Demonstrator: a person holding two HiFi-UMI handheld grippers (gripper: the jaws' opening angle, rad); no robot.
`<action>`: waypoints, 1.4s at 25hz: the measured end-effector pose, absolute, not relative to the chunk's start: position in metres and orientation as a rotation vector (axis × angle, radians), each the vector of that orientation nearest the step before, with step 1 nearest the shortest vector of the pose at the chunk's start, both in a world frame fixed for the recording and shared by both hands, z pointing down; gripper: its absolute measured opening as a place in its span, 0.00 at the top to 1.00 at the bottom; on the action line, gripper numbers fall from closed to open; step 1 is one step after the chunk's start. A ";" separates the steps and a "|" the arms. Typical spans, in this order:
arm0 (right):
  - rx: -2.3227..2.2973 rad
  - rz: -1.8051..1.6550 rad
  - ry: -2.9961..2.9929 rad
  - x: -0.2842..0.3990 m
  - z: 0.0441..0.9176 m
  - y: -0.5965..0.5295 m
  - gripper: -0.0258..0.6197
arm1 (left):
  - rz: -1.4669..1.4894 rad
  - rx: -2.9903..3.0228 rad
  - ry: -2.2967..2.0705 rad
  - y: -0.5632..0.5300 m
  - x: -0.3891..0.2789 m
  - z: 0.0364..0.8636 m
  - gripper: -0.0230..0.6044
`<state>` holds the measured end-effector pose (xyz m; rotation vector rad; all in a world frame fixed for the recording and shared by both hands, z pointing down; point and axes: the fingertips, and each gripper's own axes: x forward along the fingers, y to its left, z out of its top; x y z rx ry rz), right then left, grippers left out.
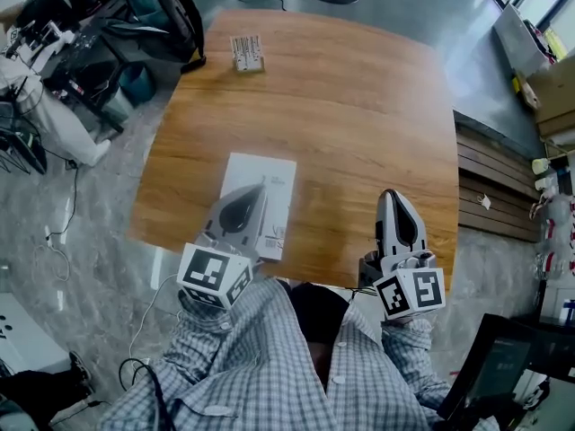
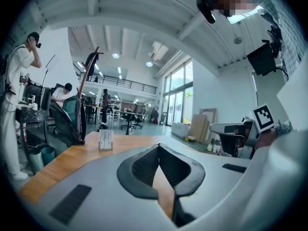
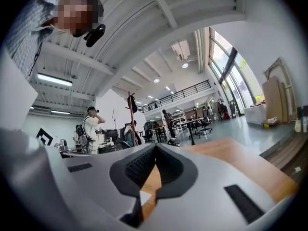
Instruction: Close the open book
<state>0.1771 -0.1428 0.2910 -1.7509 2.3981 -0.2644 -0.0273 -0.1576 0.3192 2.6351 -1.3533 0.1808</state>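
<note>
A white book [image 1: 281, 185] lies flat and closed on the wooden table [image 1: 341, 106], near its front edge. My left gripper [image 1: 260, 185] hangs above the book and covers its lower left part; the jaws meet at the tips with nothing between them. In the left gripper view the same gripper [image 2: 159, 146] points level across the table. My right gripper [image 1: 392, 196] is to the right of the book, apart from it, over the table's front edge. Its jaws [image 3: 155, 146] are shut and empty too. The book is hidden in both gripper views.
A small white rack [image 1: 247, 52] stands at the table's far edge; the rack [image 2: 105, 139] also shows in the left gripper view. Bags and a chair [image 1: 135, 34] crowd the floor at far left. A slatted bench [image 1: 490, 182] runs along the right. People stand beyond.
</note>
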 end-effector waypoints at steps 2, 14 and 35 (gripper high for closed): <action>-1.764 -0.236 2.421 0.176 0.291 -0.143 0.93 | 0.171 2.625 -1.360 -0.156 -0.029 0.319 0.95; -1.788 -0.216 2.455 0.173 0.296 -0.141 0.93 | 0.188 2.616 -1.361 -0.154 -0.032 0.324 0.95; -1.806 -0.215 2.458 0.179 0.300 -0.140 0.93 | 0.192 2.608 -1.389 -0.154 -0.037 0.324 0.95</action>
